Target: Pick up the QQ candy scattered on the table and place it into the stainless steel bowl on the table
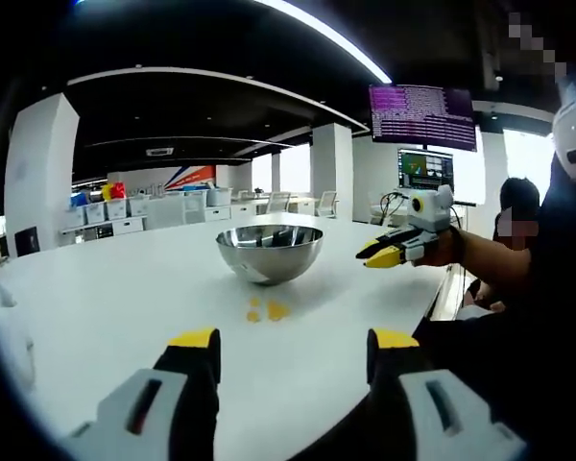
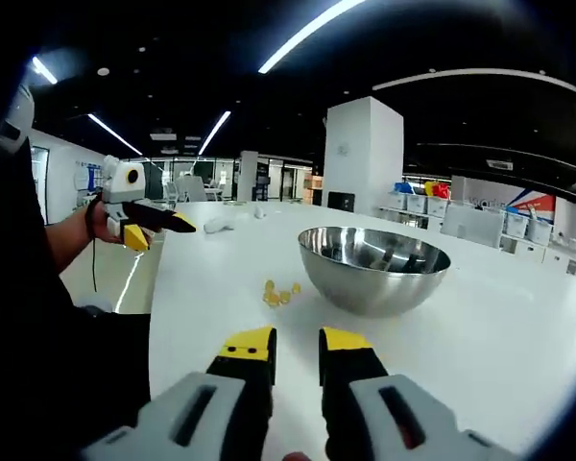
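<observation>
White and broad, the table (image 1: 96, 288) carried the QQ candy (image 2: 279, 292), a small yellow cluster just beside the stainless steel bowl (image 2: 374, 266). I held my left gripper (image 1: 293, 351) spread wide and my right gripper (image 2: 296, 348) narrowly parted, both empty and aimed toward the candy, probably readying a pick.

Ahead of the jaws, the small yellow QQ candies (image 1: 266, 310) (image 2: 279, 292) beside the shiny stainless steel bowl (image 1: 270, 251) (image 2: 373, 267) are too tiny and blurred to count, and the bowl's inside shows only reflections.
</observation>
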Available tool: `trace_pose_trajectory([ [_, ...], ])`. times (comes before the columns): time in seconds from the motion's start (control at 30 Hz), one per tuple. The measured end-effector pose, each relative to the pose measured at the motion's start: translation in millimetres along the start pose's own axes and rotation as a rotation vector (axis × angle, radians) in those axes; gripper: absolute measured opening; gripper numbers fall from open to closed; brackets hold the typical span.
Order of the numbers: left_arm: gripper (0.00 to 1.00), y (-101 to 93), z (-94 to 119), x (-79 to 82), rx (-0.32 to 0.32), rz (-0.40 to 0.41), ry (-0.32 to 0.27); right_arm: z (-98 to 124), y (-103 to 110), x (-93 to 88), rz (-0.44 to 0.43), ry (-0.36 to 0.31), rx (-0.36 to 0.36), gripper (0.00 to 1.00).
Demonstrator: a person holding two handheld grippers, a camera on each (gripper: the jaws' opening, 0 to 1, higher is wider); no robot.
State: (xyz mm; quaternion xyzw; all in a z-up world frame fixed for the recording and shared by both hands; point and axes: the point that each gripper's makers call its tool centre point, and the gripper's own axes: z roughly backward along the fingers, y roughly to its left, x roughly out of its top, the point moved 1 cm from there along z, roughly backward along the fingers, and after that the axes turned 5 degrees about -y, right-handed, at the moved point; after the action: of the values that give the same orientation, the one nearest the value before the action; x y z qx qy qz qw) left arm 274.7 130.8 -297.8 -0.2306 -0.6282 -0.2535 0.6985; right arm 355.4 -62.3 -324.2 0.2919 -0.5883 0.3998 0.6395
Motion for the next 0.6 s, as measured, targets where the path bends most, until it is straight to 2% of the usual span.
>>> trace_pose_trajectory([
  [0.33,0.61,7.4,14.4,-3.7,0.024,0.012,-0.007,-64.8,15.5,-13.8,0.046,0.074,0.077,0.19],
  [0.6,0.61,15.4,26.9,-3.5,0.052,0.018,-0.015,-102.5,23.4,-16.0,0.039,0.098,0.125,0.19],
])
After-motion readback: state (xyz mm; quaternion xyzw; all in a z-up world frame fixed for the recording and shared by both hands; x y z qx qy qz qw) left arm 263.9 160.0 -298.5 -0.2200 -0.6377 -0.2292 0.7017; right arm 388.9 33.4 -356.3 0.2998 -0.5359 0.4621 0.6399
